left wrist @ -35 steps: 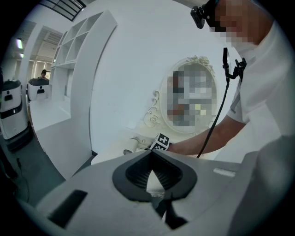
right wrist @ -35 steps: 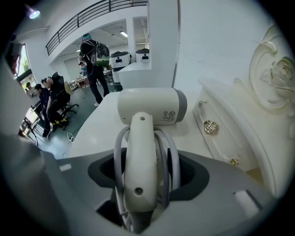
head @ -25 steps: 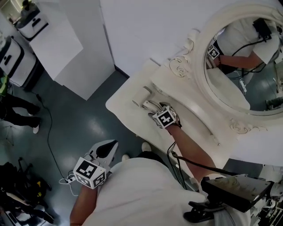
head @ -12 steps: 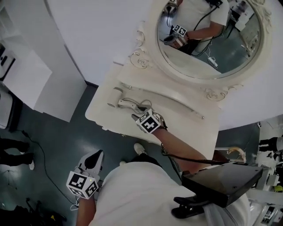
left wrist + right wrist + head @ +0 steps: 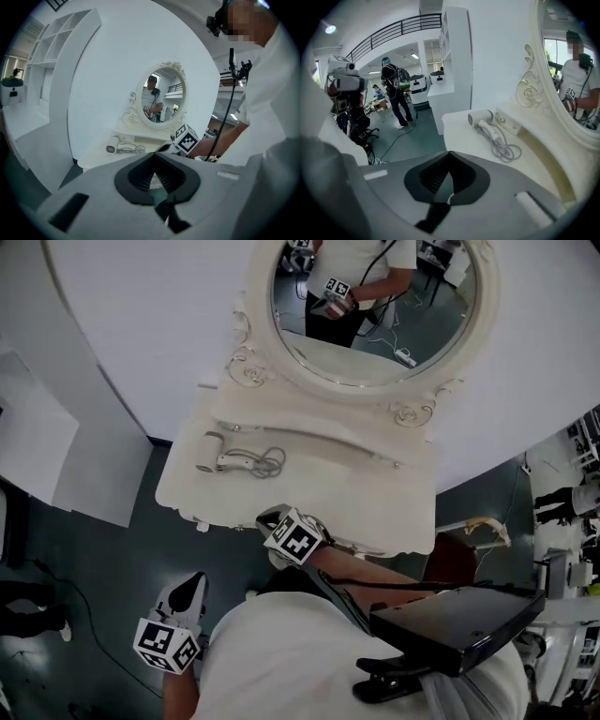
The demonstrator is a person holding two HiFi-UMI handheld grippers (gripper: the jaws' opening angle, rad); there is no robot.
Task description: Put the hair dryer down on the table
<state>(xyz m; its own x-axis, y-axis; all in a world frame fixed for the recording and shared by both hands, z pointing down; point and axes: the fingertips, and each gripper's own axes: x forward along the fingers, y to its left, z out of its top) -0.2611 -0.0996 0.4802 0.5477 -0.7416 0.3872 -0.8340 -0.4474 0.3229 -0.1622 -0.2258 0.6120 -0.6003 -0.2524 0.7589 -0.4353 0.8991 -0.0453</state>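
The hair dryer [image 5: 223,461] lies on its side on the desk [image 5: 309,495], left of the frame's middle in the head view. Its cord [image 5: 269,462] is curled just beside the handle. I judge that the putting-down step is done, because no tool touches the dryer.

The right tool [image 5: 267,517] is at the near edge of the desk, below the dryer in the frame and well apart from it. Its jaws have just been closing and now stand together, with nothing between them. The left tool [image 5: 192,584] hangs over the floor at the lower left of the frame. Its jaws are together too, and empty.

The next move, I think, asks little: keep both tools away from the cord, so that the dryer is not dragged, and bring the hands to rest.

Counted: one hair dryer, one cord, one desk, one round mirror [image 5: 375,306] at the top of the frame, and two tools.
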